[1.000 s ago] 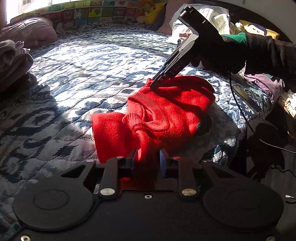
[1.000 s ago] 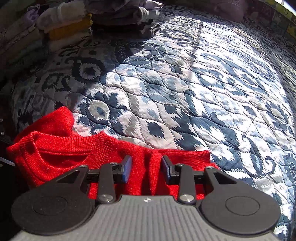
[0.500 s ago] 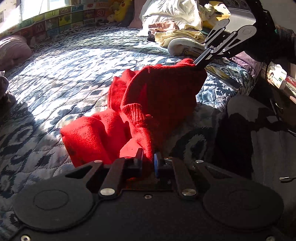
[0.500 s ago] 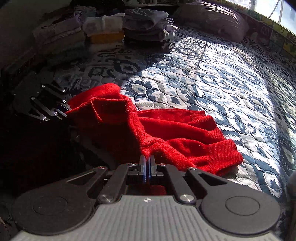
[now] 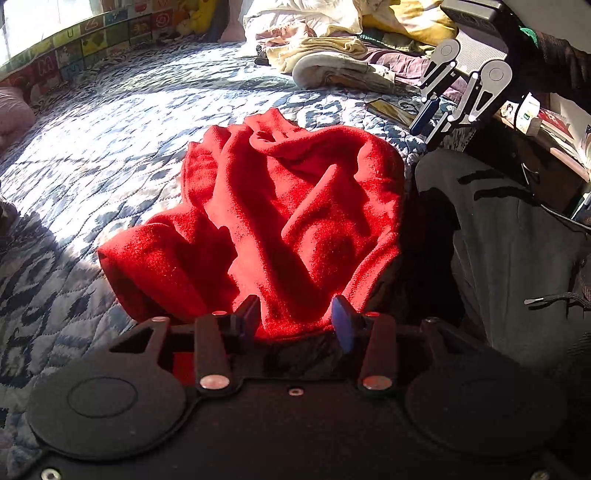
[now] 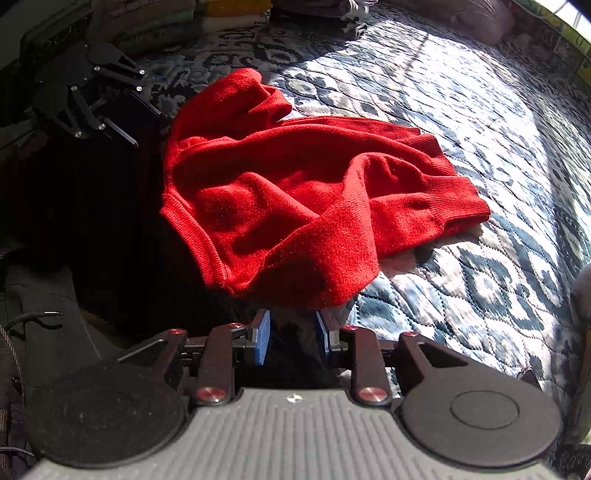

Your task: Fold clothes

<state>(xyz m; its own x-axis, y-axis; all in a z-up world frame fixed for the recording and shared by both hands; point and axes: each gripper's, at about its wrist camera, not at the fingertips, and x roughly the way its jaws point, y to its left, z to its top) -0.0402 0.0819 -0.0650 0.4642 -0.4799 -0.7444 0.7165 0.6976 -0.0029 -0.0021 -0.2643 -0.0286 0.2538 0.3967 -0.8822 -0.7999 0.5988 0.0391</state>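
1. A red knit sweater [image 5: 291, 206] lies crumpled in a loose heap on the blue-and-white patterned quilt [image 5: 110, 140], at the near edge of the bed. Part of it hangs over that edge.
2. The left gripper [image 5: 295, 321] sits low at the bed's edge, pointing across the heap. Its jaws stand wide apart, and sweater fabric lies in the gap between them; neither pad presses on it.
3. In the right wrist view the left gripper [image 6: 122, 125] appears as a dark linkage at the far left, just beside the sweater [image 6: 306, 192], fingers spread.
4. The right gripper [image 6: 291, 332] also points at the heap from the opposite side, held level and just short of the nearest fold. Its blue-padded jaws are parted with nothing between them.
5. From the left wrist view the right gripper [image 5: 436, 118] hangs raised above the bed's corner, tilted down toward the sweater and clear of it. A dark sleeve [image 5: 554, 62] with a green cuff extends behind it to the upper right.
6. A ribbed cuff of the sweater rests on the quilt on the side away from the bed's edge.
7. Piles of clothes [image 5: 332, 48] lie at the far end of the bed, well apart from the sweater; folded stacks [image 6: 207, 14] sit at the other end.
8. Grey trouser legs [image 5: 517, 258] of the person stand beside the bed.
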